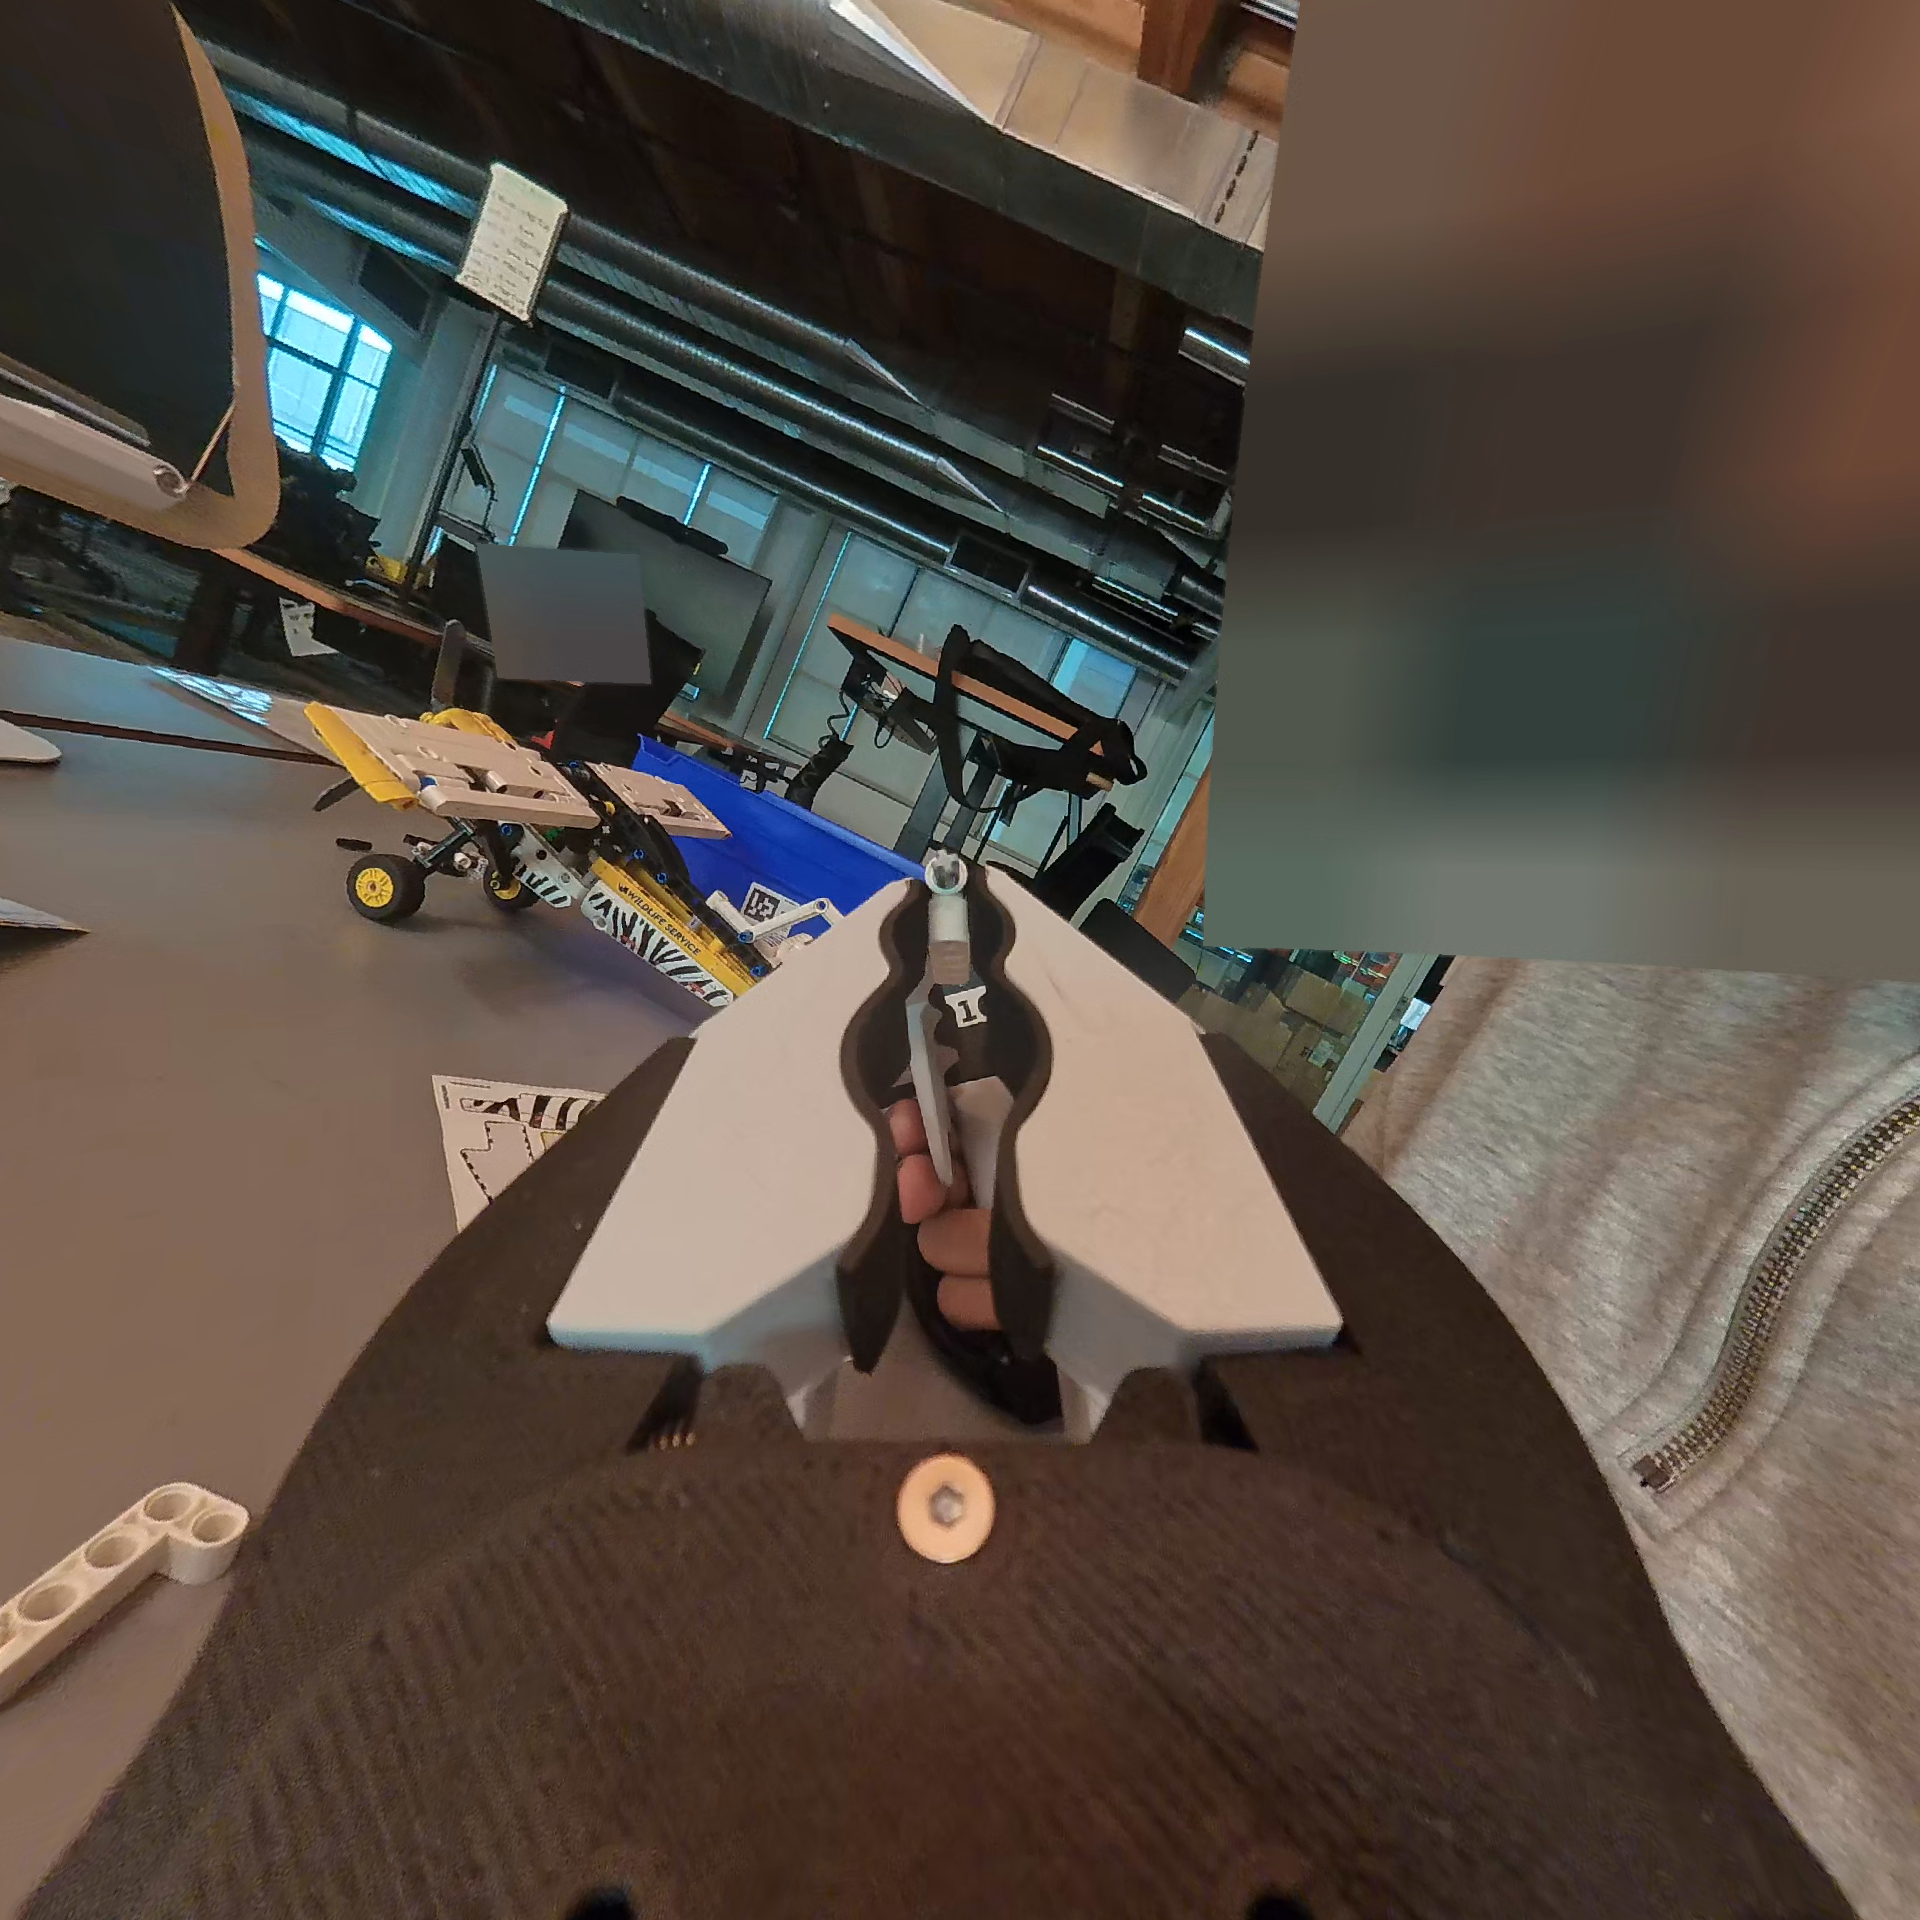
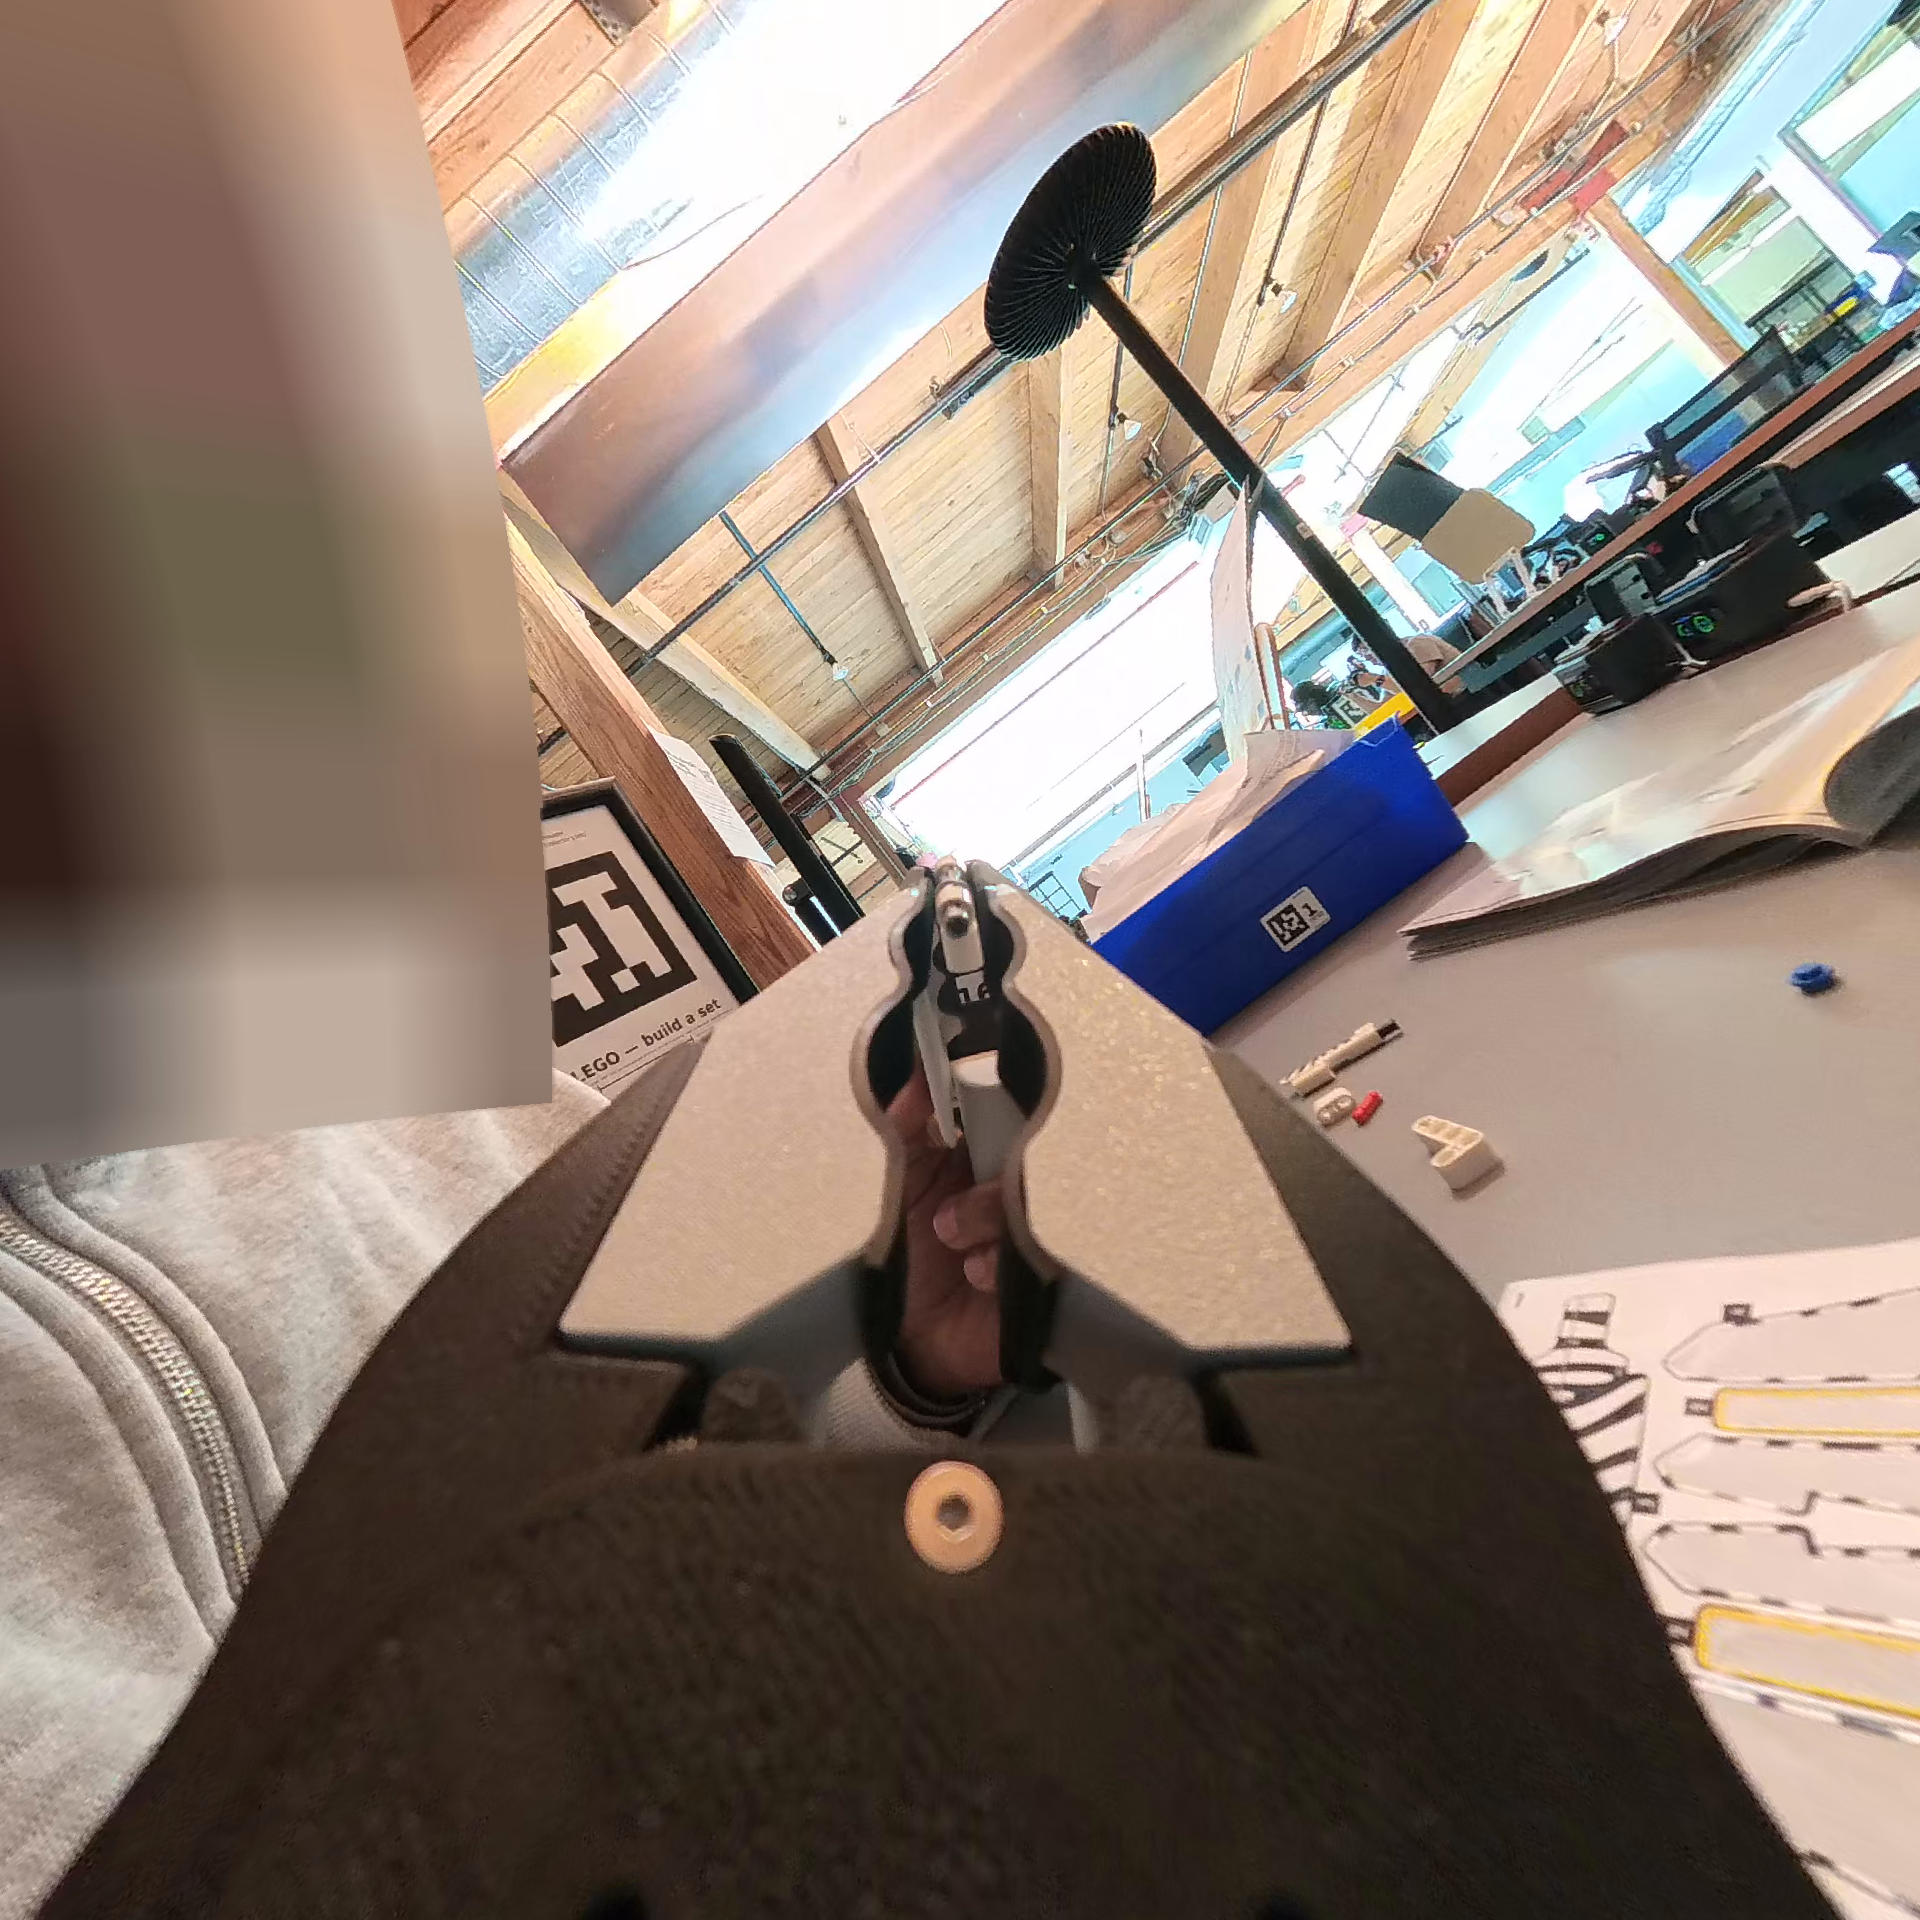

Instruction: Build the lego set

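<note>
My left gripper (image 1: 948, 885) is raised off the table, tilted up and shut on a small light-grey Lego connector (image 1: 945, 914) at its tips. My right gripper (image 2: 952, 883) faces it tip to tip, shut on a small white-grey Lego piece (image 2: 958, 935). Whether both hold one piece or two joined pieces, I cannot tell. Through each gripper's gap I see the other gripper's handle and the hand on it. The yellow and white Lego plane (image 1: 540, 831) with zebra stickers stands on the grey table (image 1: 208, 1039), far left of the left gripper.
A blue bin (image 2: 1278, 894) stands behind the plane (image 1: 800, 842). A sticker sheet (image 2: 1766, 1507), a white L-shaped beam (image 2: 1460, 1148), small loose parts (image 2: 1340, 1060), a blue stud (image 2: 1811, 977) and an open booklet (image 2: 1662, 821) lie on the table. Another white beam (image 1: 114, 1558) lies near left. A grey zip hoodie (image 1: 1662, 1299) is close. My left and right fingertips are right by each other.
</note>
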The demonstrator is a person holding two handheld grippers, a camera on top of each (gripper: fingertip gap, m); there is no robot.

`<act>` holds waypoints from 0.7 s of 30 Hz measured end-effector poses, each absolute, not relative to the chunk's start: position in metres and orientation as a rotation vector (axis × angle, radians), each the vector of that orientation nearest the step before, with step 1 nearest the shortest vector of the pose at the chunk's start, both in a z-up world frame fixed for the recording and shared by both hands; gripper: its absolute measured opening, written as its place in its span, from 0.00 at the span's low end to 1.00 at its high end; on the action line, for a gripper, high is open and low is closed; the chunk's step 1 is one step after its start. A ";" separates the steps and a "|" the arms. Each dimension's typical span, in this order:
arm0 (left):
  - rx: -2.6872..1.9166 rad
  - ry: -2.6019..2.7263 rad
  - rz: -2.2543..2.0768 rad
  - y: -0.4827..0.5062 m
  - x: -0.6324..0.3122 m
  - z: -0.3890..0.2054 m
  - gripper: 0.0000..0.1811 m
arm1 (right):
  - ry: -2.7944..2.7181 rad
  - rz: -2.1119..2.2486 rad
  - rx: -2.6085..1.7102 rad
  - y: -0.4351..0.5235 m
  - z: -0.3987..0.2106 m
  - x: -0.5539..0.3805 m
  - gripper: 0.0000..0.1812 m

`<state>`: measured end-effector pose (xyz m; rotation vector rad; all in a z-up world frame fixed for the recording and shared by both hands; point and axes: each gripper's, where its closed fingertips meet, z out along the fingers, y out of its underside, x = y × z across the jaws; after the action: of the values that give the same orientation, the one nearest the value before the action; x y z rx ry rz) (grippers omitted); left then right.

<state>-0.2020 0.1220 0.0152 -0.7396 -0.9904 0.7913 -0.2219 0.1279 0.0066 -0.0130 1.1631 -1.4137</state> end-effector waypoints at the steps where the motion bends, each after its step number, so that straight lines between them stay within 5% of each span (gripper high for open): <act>1: -0.739 -0.990 0.791 0.122 -0.202 0.015 0.03 | 1.162 -1.413 -0.012 0.128 0.007 -0.222 0.04; 21: -0.735 -0.989 0.780 0.123 -0.202 0.015 0.03 | 1.163 -1.419 -0.007 0.128 0.007 -0.223 0.04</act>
<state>-0.2016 0.1225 0.0146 -0.7347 -0.9891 0.7800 -0.2228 0.1279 0.0068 -0.0071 1.1630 -1.4186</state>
